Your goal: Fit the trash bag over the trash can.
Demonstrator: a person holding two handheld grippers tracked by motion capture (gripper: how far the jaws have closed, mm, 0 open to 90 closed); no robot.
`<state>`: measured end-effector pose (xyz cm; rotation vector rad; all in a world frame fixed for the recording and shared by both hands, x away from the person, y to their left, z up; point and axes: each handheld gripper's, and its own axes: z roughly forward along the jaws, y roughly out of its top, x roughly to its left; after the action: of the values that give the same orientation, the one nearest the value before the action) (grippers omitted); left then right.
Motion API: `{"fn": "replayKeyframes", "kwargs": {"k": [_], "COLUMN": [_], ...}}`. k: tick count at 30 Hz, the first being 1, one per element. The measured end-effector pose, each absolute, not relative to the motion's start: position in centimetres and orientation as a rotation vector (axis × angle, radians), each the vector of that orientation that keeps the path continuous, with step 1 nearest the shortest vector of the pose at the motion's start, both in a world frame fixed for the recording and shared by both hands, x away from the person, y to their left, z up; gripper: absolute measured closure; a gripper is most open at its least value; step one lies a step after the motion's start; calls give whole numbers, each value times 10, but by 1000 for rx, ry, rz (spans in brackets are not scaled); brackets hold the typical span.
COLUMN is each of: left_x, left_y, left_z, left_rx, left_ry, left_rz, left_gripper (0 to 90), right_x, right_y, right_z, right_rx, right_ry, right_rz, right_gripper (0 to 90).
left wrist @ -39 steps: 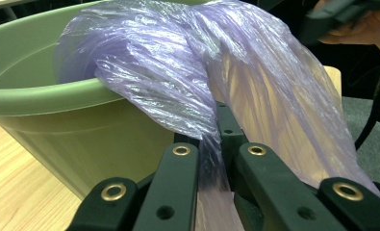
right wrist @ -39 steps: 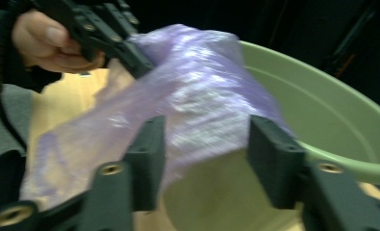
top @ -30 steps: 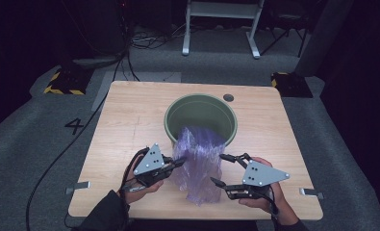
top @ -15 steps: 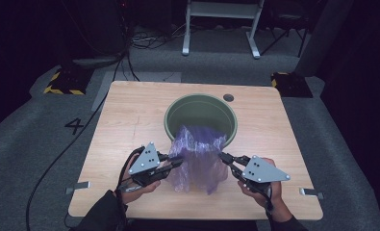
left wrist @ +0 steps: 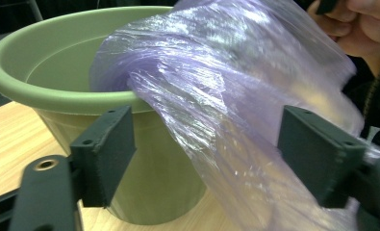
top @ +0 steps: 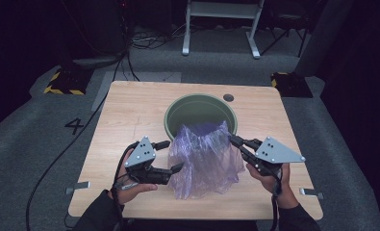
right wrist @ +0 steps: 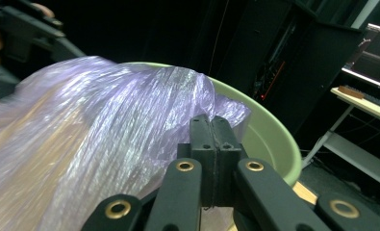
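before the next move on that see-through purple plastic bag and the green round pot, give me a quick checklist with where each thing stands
1. Right gripper shut on the see-through purple plastic bag: ok, jaws closed with film at them.
2. Left gripper holding the bag: not ok, jaws wide open, film passing between them.
3. Bag over the near rim of the green round plastic pot: ok, part of it drapes inside.
4. Bag mouth open around the whole rim: not ok, the far rim is bare.
5. Pot upright on the wooden table: ok.
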<state>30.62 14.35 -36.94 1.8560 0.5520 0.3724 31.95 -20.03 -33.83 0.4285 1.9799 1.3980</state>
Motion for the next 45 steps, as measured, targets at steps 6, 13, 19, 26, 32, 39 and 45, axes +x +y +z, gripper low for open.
{"fn": "replayKeyframes", "kwargs": {"k": [6, 13, 19, 26, 32, 39, 45], "left_x": [301, 294, 294, 289, 293, 299, 300], "left_y": [150, 150, 143, 131, 115, 104, 103], "left_z": [-370, -374, -375, -369, -367, -368, -365], "left_rx": [1861, 1902, 1908, 1889, 1916, 1917, 1919], "left_ry": [544, 427, 448, 394, 358, 378, 341], "left_rz": [384, 331, 378, 386, 376, 436, 459], "left_gripper": [183, 149, 156, 154, 159, 459, 771], "right_x": [337, 351, 359, 366, 374, 376, 374], "right_y": [-208, -209, -208, -206, -204, -203, -207], "right_z": [-334, -335, -334, -333, -334, -335, -336], "right_rx": [480, 510, 528, 539, 559, 561, 566], "right_ry": [2006, 2047, 2059, 2075, 2111, 2121, 2113], "right_rz": [1397, 1372, 1357, 1347, 1357, 1351, 1350], "right_gripper": [900, 900, 900, 900, 900, 875, 846]}}
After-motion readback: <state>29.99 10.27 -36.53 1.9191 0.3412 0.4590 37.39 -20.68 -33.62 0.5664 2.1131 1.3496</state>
